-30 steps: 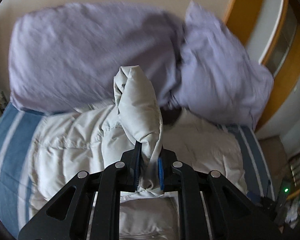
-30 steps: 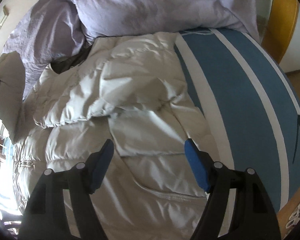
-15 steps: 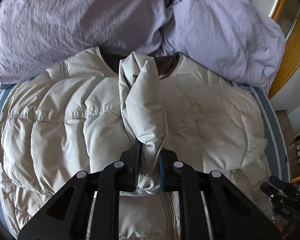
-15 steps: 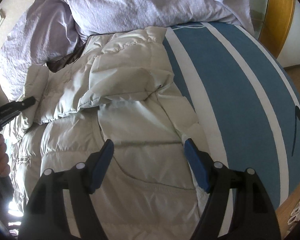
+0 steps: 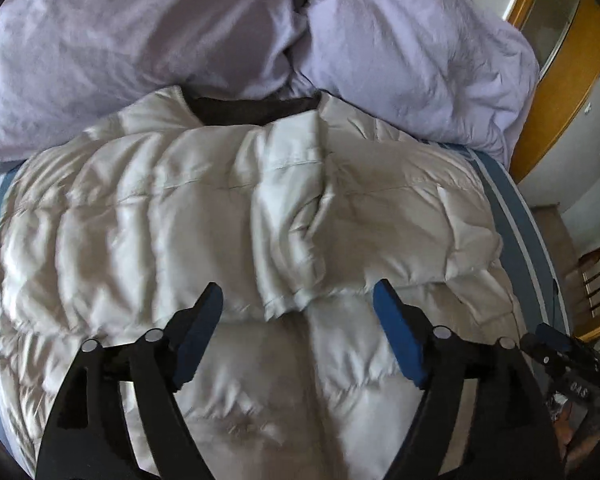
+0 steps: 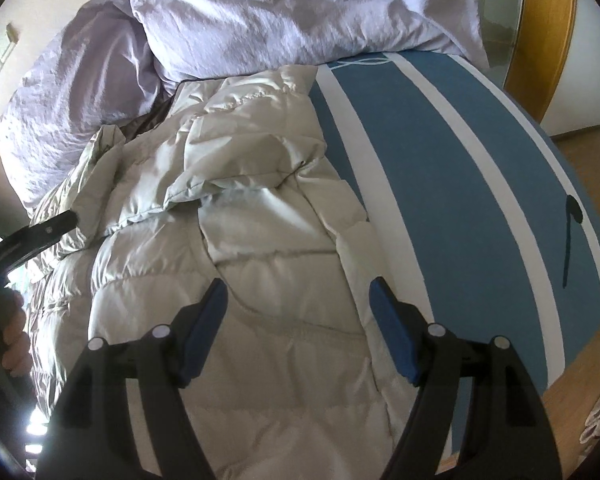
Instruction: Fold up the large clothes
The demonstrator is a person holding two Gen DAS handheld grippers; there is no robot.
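Left wrist view held the biggest thing first: the bed (image 5: 518, 200), its blue and white striped cover showing at the left and right edges of the frame, with two lilac pillows (image 5: 140, 40) heaped across the top. Spread over the bed below them lay the pale quilted down jacket (image 5: 160, 220), collar toward the pillows, filling the middle of both views.

What had changed was the sleeve (image 5: 288, 208). Half a second before, my left gripper (image 5: 298, 304) had been clamped on its cuff; now the blue fingers stood wide apart with nothing between them, and the sleeve lay across the jacket's chest, running from upper centre down to a cuff just above my fingertips. I took that to mean the left sleeve fold was laid and let go.

In the right wrist view my right gripper (image 6: 298, 298) hung over the lower jacket at bottom centre, fingers likewise spread and empty, as they had been all through. The other sleeve looked already folded in, at centre frame. The left tool's black tip poked in at the left edge.

I judged that the body fold, hem toward collar, was what remained.
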